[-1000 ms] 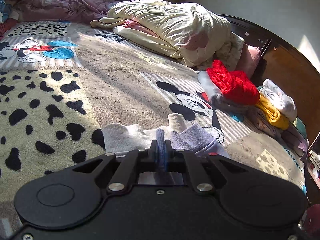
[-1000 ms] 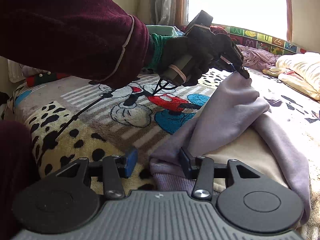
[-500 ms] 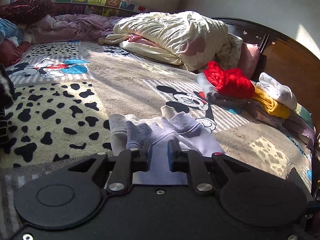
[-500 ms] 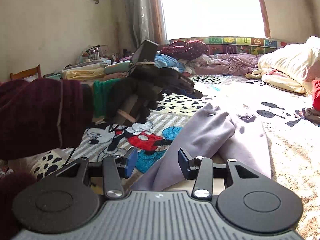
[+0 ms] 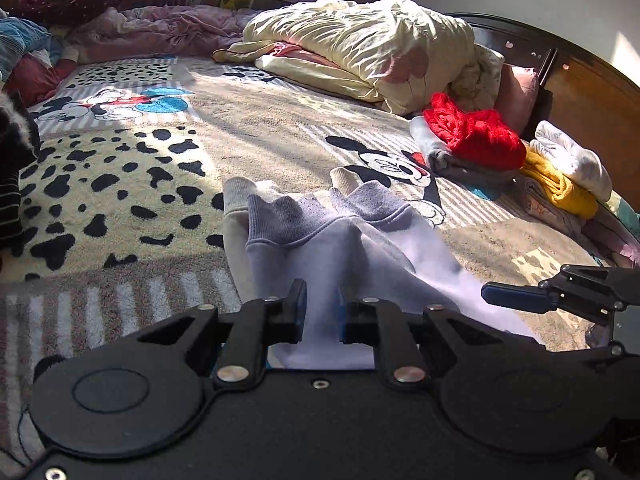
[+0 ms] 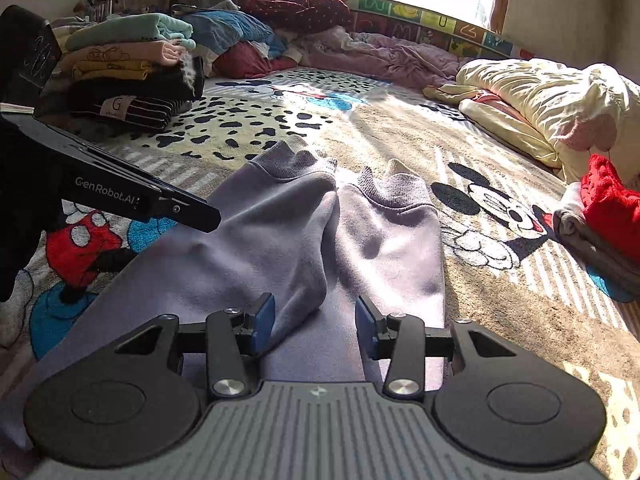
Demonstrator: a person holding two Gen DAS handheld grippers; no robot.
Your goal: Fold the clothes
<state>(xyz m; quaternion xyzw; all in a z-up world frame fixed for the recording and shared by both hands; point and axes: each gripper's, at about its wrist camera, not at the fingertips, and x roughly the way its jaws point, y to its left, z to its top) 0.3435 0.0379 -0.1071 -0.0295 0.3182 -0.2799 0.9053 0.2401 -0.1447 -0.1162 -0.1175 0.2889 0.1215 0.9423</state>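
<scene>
Where they lie, two cuffs (image 6: 396,194).

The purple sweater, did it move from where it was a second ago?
Yes. The purple sweater was held up in a peak over the cartoon blanket; now it lies flat, both cuffs pointing toward the window.

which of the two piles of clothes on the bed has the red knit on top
The pile by the dark headboard, topped by the red knit. The other pile, near the window side, has a mint green top.
</scene>
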